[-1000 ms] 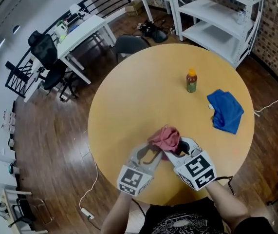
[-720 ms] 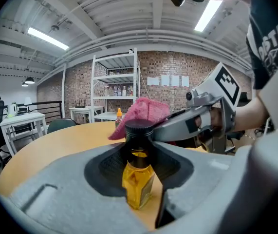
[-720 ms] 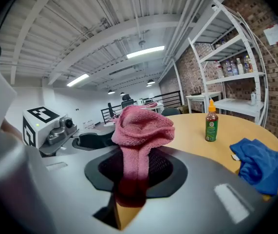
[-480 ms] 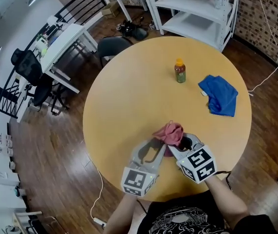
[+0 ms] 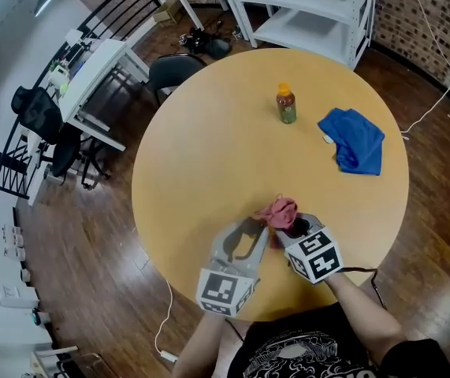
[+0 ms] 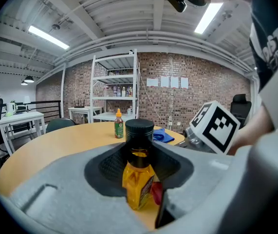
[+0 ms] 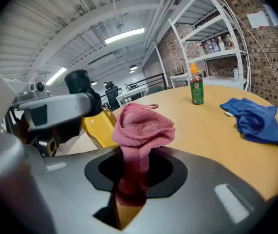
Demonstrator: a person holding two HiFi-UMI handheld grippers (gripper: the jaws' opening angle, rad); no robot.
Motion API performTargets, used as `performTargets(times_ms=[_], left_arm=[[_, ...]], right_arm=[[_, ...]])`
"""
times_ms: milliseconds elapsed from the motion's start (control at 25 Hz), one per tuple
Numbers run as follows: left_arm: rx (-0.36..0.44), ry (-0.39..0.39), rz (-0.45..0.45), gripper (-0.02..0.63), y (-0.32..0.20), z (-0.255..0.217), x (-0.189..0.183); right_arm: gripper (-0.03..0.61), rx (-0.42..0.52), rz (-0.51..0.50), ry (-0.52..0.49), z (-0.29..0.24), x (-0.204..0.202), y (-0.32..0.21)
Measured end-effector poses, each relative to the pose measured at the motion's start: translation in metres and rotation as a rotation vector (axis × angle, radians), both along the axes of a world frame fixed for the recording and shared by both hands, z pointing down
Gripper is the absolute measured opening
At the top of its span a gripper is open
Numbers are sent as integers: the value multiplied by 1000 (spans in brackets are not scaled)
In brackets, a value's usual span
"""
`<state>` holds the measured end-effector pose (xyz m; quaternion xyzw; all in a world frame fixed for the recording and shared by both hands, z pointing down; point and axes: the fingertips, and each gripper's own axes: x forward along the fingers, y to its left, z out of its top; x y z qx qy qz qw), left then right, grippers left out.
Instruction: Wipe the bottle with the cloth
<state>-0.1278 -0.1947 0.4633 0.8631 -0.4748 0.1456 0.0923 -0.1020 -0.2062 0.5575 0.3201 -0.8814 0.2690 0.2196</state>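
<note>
My left gripper [image 6: 139, 156] is shut on a small yellow bottle [image 6: 138, 177] with a black cap, held upright between its jaws. My right gripper [image 7: 135, 177] is shut on a bunched pink cloth [image 7: 141, 126], which rises out of its jaws. In the right gripper view the yellow bottle [image 7: 96, 126] stands just left of the cloth, touching it. In the head view both grippers meet near the table's front edge: left gripper [image 5: 258, 233], right gripper [image 5: 290, 228], and the pink cloth [image 5: 278, 211] covers the bottle there.
A second bottle [image 5: 286, 105] with an orange cap and green label stands at the far side of the round wooden table [image 5: 209, 148]. A blue cloth [image 5: 354, 140] lies crumpled to its right. White shelves, desks and chairs stand on the floor beyond.
The right gripper with the pink cloth has drawn slightly nearer the left gripper's jaws. Both grippers stay at the table's front edge; the head view has shifted a little.
</note>
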Motion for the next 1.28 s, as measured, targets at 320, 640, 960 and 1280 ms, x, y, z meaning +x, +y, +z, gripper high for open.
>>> performTargets(times_ms=[320, 640, 960, 1280], left_arm=[[-15, 2, 12, 146, -1, 3, 1], [-37, -7, 42, 146, -1, 3, 0], [-40, -3, 47, 146, 0, 2, 2], [-50, 2, 42, 146, 1, 3, 3]], right_arm=[[100, -115, -3, 93, 40, 4, 8], [100, 63, 7, -8, -15, 12, 19], [100, 300, -127, -131, -74, -1, 61], [100, 231, -203, -123, -43, -27, 68]])
